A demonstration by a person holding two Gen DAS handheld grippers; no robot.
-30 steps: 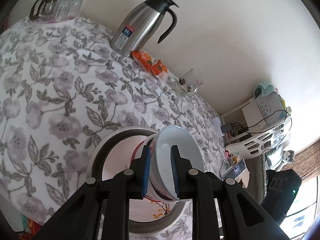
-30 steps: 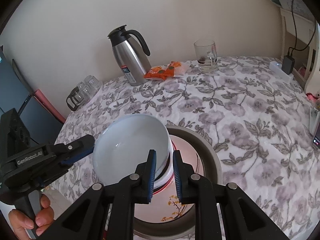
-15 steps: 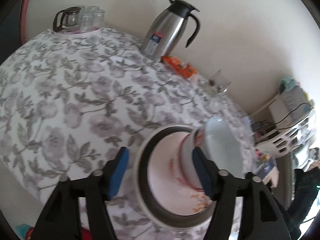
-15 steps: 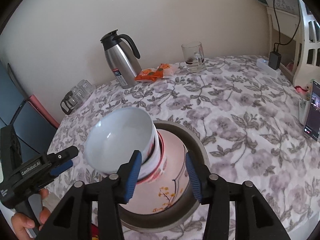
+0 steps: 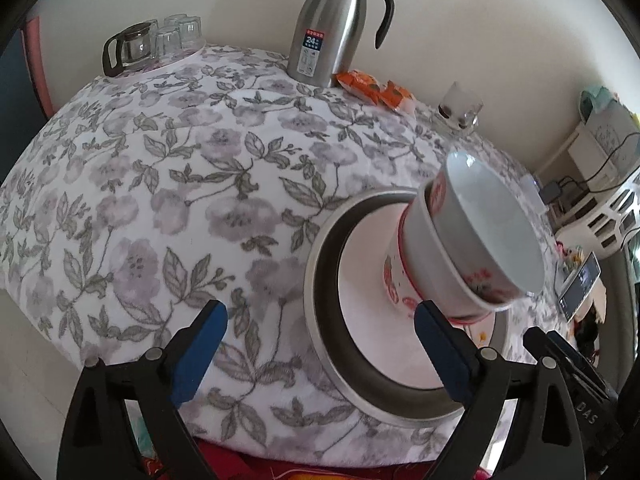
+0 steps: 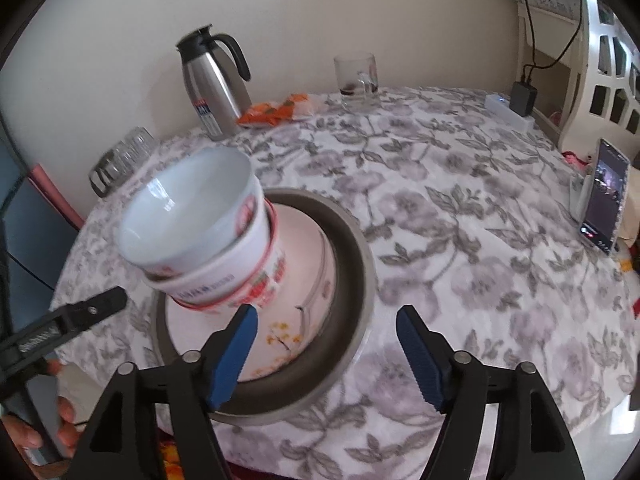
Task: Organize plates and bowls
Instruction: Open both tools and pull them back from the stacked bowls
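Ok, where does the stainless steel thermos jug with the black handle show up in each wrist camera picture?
Left wrist view: the stainless steel thermos jug with the black handle stands top centre, against the wall.
Right wrist view: it stands upper left, at the table's far edge.
Shared landmark: the orange snack packets lie just to its right in both views.

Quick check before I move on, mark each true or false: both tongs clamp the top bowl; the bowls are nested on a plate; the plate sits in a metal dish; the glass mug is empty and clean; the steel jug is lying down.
1. Both tongs clamp the top bowl: false. The left tongs and right tongs are opening, nothing between their pads.
2. Bowls nested on the plate: true.
3. Plate sits in the metal dish: true.
4. Glass mug clean: false, dark residue at the bottom.
5. Steel jug lying down: false, upright.
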